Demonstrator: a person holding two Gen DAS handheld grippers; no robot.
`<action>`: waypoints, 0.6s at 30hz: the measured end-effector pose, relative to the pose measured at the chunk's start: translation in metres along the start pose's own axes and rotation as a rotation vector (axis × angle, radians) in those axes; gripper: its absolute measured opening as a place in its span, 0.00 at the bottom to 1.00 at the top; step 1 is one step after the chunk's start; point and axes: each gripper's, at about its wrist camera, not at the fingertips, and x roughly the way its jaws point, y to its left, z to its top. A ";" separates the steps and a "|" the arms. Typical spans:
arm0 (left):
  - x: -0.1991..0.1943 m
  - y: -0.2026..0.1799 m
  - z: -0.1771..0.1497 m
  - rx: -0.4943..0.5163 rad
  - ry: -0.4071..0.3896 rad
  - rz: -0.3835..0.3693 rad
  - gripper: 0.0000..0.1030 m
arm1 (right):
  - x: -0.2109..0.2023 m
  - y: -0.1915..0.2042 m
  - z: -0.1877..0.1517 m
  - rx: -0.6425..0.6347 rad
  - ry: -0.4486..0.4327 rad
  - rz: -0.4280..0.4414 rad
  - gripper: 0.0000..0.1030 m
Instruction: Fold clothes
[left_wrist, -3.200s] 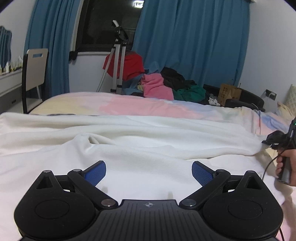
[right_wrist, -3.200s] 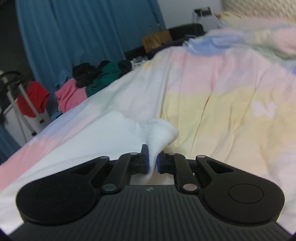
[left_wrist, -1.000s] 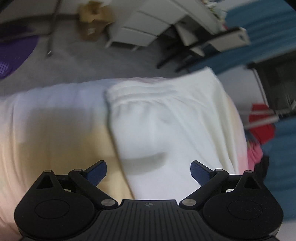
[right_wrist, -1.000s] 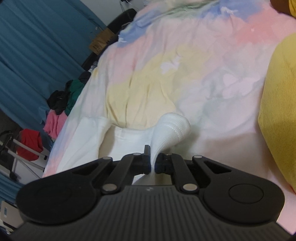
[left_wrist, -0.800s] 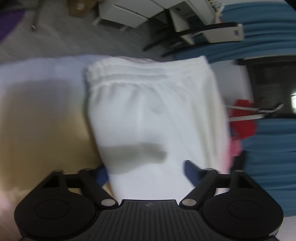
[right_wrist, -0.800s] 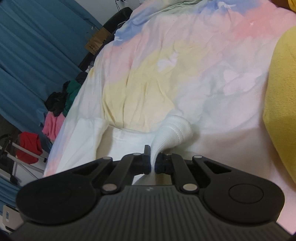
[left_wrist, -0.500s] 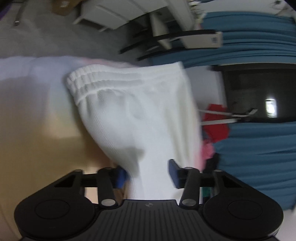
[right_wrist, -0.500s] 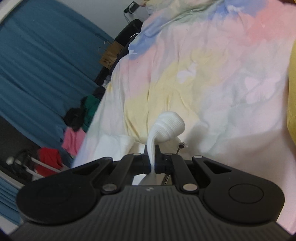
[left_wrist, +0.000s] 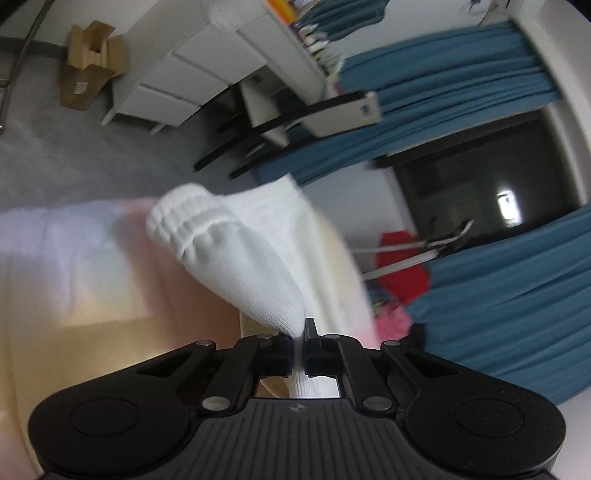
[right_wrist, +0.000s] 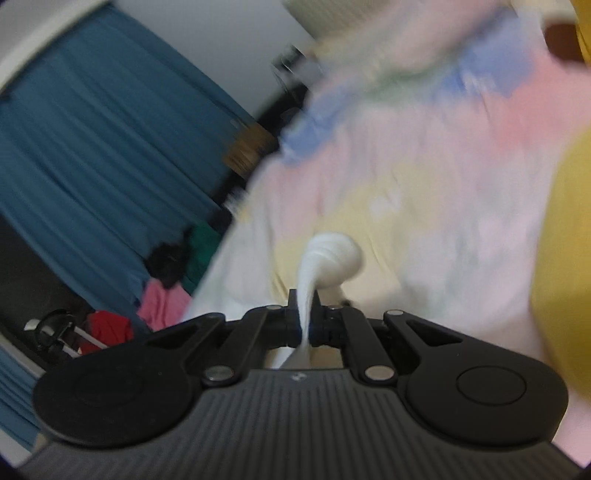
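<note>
A white knit garment (left_wrist: 240, 254) with a ribbed elastic hem lies on a pastel bedsheet (left_wrist: 74, 280). My left gripper (left_wrist: 298, 354) is shut on the white fabric near that hem and holds it lifted off the bed. My right gripper (right_wrist: 306, 326) is shut on another ribbed end of the white garment (right_wrist: 330, 258), which bunches up above the jaws over the pastel sheet (right_wrist: 424, 184). The right wrist view is blurred by motion.
White drawers (left_wrist: 177, 85), a cardboard box (left_wrist: 88, 62) and a chair (left_wrist: 295, 122) stand on the grey floor beyond the bed. Blue curtains (right_wrist: 92, 155) and a pile of clothes (right_wrist: 173, 273) are at the back. A yellow cloth (right_wrist: 569, 258) lies at the right.
My left gripper has closed from wide open onto the white garment near its hem and lifted it. My right gripper has kept its hold and swung upward with the fabric.
</note>
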 end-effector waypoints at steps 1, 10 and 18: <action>-0.003 -0.006 0.004 0.007 -0.003 -0.011 0.05 | -0.003 0.006 0.005 -0.022 -0.016 0.015 0.05; 0.100 -0.094 0.045 0.131 0.029 0.032 0.05 | 0.088 0.100 0.019 -0.239 0.004 -0.003 0.05; 0.282 -0.139 0.073 0.265 -0.075 0.197 0.04 | 0.256 0.171 -0.024 -0.360 0.041 -0.144 0.05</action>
